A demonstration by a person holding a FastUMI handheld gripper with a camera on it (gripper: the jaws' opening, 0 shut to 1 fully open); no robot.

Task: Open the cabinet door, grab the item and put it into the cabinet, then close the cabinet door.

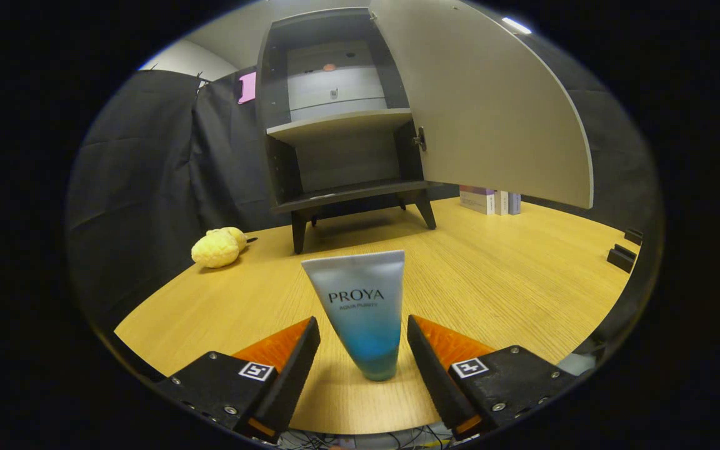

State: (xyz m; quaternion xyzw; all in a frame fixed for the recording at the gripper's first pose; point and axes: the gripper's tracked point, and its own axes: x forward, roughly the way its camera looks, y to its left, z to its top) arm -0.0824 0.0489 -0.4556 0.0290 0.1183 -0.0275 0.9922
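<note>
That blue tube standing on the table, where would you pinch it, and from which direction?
Probably low on the tube, near its narrow cap end. It stands upright, cap down, with its wide flat seal on top, so the lower body is slimmer. Come straight ahead, level with the table: the tongs are open with the tube between the two fingers, neither seeming to touch it, and closing would squeeze its sides.

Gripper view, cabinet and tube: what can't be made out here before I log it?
- Tube: stands between the open fingers of the hand-held gripper; contact with either finger cannot be judged.
- Cabinet: the small items on the upper shelf are too small to identify.
- Boxes: the open cabinet door cuts off their tops.
- Yellow object: too small to tell what it is.
</note>
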